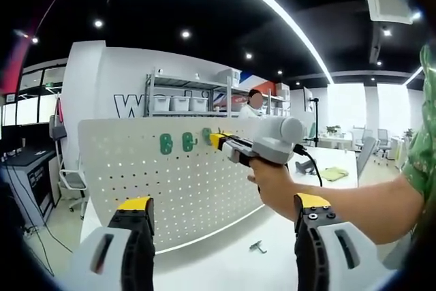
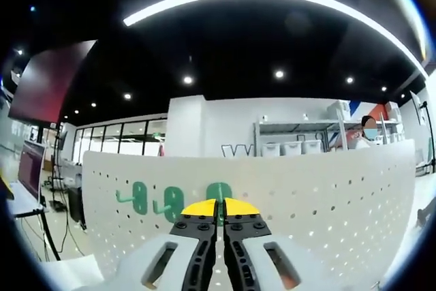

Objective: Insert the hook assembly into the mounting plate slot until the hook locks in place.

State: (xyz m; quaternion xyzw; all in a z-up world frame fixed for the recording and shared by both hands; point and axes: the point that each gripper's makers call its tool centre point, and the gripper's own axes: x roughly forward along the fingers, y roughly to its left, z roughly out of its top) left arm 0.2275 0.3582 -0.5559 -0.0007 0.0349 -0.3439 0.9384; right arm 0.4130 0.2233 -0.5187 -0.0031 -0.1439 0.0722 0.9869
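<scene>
Ur right gripper (image 2: 219, 210) is clamping the green hook (image 2: 219, 194) flat against the pegboard (image 2: 327, 195), straight ahead; left gripper (image 1: 221, 223) is hanging open, further back.

Only readable text: big dark letters showing on the white back wall (image 1: 129, 73). In the left gripper view, centre-left of the frame, "W" plus part of a round letter (image 1: 129, 107) are peeking out left of the shelf rack (image 1: 180, 93); the rest is hiding behind it. In the right gripper view, a partial "W" (image 2: 237, 150) is poking above the pegboard (image 2: 327, 189), centre frame. Nothing else legible.
</scene>
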